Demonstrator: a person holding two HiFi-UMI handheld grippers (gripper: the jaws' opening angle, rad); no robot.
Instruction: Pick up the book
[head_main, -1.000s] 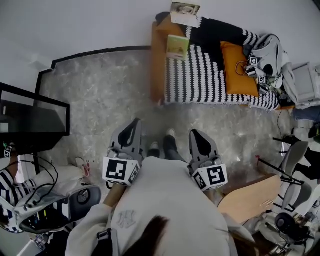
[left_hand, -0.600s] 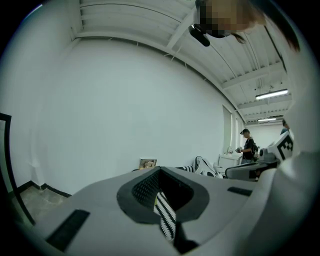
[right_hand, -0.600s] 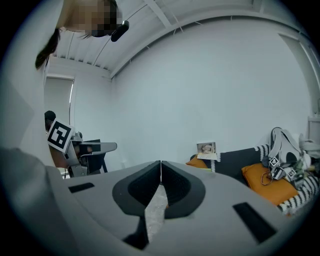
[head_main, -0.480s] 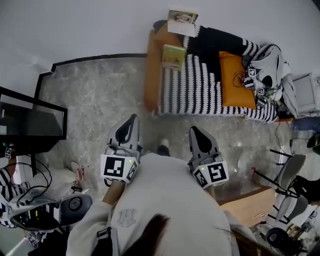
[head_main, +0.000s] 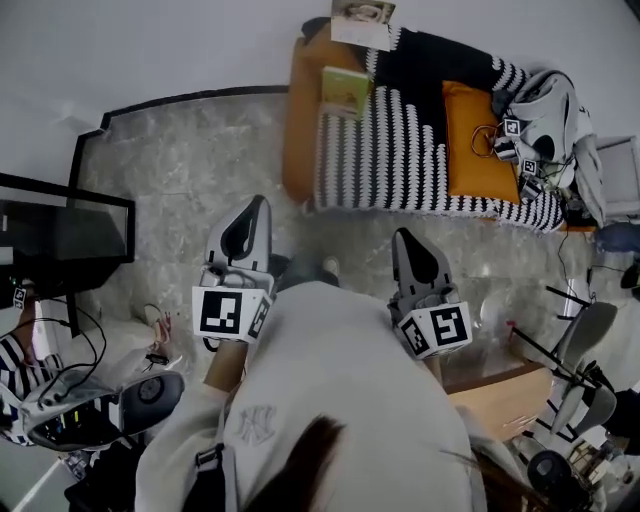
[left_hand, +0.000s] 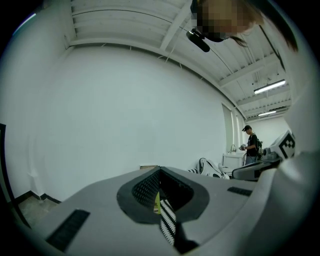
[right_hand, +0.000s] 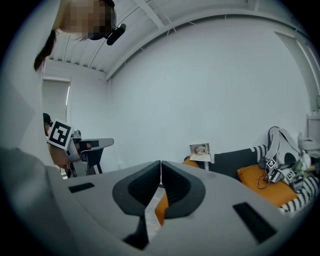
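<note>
**Head view.** A person is standing on a marbled floor (head_main: 180, 170), facing a sofa (head_main: 300, 120).
- The book (head_main: 345, 90), green-covered, is lying flat on the sofa's seat at its left end. It is sitting just beside the orange arm, at the edge of a black-and-white striped blanket (head_main: 400, 140).
- A picture card (head_main: 360, 25) is leaning at the sofa's back, above the book.
- An orange cushion (head_main: 468, 125) is resting on the blanket toward the sofa's right end. A heap of spare grippers (head_main: 525, 140) is lying beyond it.
- The left gripper (head_main: 258, 203) and right gripper (head_main: 405, 240) are both pointing toward the sofa. Both are hanging well apart from the book.
- This view alone is showing the book whole.

**Left gripper view.** The left gripper's (left_hand: 160, 172) jaws are pressing together at the tips, gripping nothing.
- Through the window behind the tips, a yellow-green sliver of the book (left_hand: 156, 202) is showing, with blanket stripes (left_hand: 167, 222) below it.
- A second person (left_hand: 251, 145) is standing far off to the sofa's right, shown only here.

**Right gripper view.** The right gripper's (right_hand: 160, 165) jaws are likewise clenched tip to tip, with nothing between them.
- The window is showing the sofa's orange arm (right_hand: 161, 210).
- Above the jaws, the picture card (right_hand: 200, 150), the cushion (right_hand: 265, 182) and the spare grippers (right_hand: 280, 170) are standing out along the sofa.
</note>
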